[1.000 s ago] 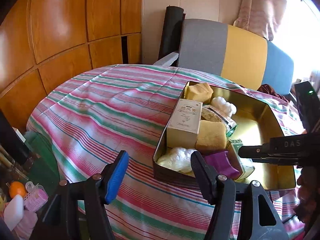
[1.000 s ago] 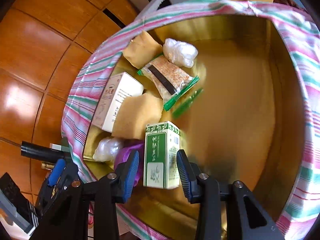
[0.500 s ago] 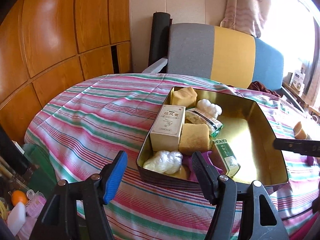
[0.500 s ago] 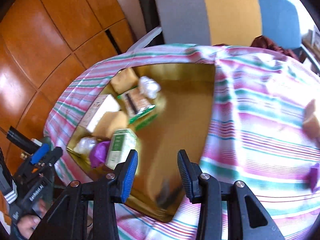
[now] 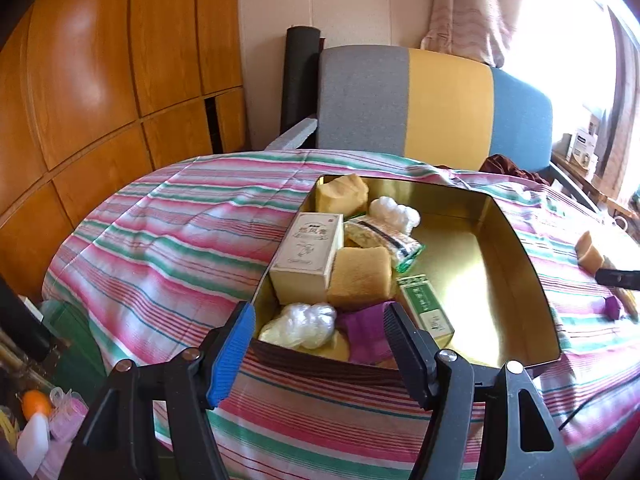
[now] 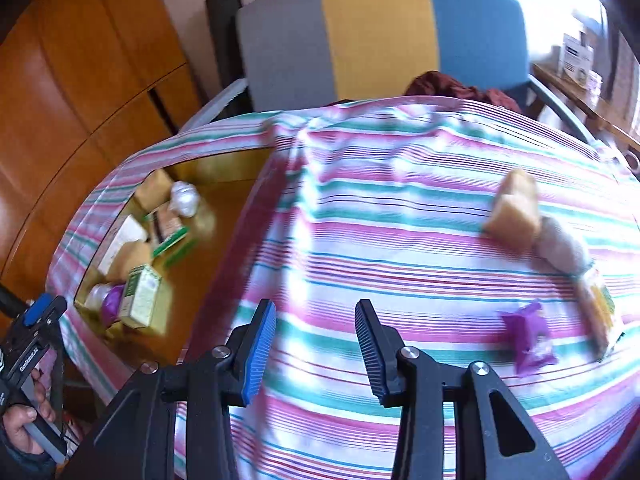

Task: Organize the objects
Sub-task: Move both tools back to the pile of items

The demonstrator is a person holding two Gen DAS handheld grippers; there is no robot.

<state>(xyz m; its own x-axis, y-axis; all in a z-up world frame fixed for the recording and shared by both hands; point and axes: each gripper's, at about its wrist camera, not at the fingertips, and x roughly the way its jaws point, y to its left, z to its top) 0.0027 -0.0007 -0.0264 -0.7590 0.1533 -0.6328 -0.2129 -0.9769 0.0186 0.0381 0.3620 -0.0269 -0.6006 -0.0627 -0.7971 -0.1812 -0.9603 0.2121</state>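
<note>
Three large Chinese characters run across the top of the beige carton (image 5: 307,254) lying in the gold tin (image 5: 516,248), too small to make out for sure, while the green-and-white box (image 5: 426,309) beside it carries printed characters that stay illegible, and nothing else reads clearly.

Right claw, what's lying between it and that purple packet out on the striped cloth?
Nothing: in the right wrist view only bare striped tablecloth separates the open right claw from the purple packet.
</note>
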